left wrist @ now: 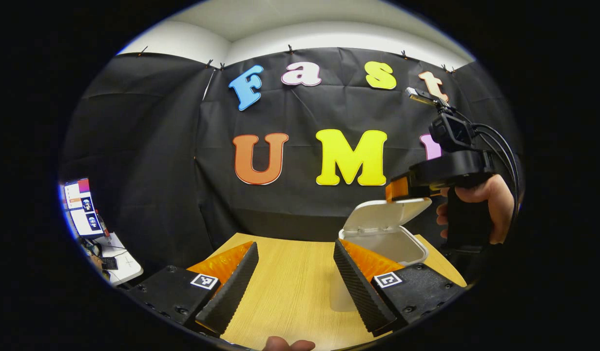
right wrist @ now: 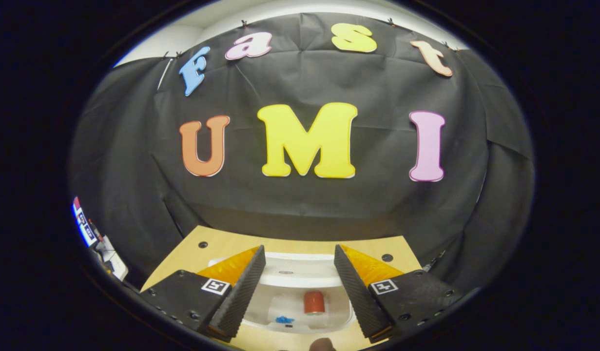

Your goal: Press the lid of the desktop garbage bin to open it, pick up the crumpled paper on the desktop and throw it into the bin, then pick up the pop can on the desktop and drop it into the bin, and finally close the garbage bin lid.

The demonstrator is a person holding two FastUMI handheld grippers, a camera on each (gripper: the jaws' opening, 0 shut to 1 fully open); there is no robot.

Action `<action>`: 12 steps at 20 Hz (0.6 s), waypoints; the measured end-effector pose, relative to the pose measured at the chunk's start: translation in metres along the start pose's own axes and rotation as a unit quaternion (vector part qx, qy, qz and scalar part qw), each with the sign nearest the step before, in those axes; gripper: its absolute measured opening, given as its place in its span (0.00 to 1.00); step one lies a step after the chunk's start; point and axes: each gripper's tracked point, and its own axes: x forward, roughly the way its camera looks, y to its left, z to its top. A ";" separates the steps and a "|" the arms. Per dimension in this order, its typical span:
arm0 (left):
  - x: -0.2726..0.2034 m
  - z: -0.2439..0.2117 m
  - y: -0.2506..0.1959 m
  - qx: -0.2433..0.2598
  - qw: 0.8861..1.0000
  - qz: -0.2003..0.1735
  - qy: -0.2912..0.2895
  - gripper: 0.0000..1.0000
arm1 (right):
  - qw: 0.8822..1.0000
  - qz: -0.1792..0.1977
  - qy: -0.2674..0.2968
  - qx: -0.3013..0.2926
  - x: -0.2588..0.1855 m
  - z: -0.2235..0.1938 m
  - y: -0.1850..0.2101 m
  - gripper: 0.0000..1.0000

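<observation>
Wooden counter [left wrist: 290, 273] underneath, carrying a white garbage bin [left wrist: 392, 243] toward its right side, lid [left wrist: 385, 214] tipped up and open. Inside the bin, from the right gripper view: a red pop can [right wrist: 314, 302] lying on the floor, a scrap of blue crumpled paper [right wrist: 284, 320] just beside it. Right tongs [right wrist: 300, 287] spread wide above the opening, gripping nothing. Left tongs [left wrist: 296, 273] likewise wide apart and empty, low over bare wood.

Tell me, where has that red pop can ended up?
The pop can lies inside the open white bin, seen in the right gripper view between the open fingers of the right tool, right of a small blue scrap.
</observation>
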 end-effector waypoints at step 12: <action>-0.021 -0.007 0.004 0.005 1.000 -0.006 0.002 1.00 | 0.998 -0.013 0.057 -0.008 -0.016 -0.086 -0.005 0.92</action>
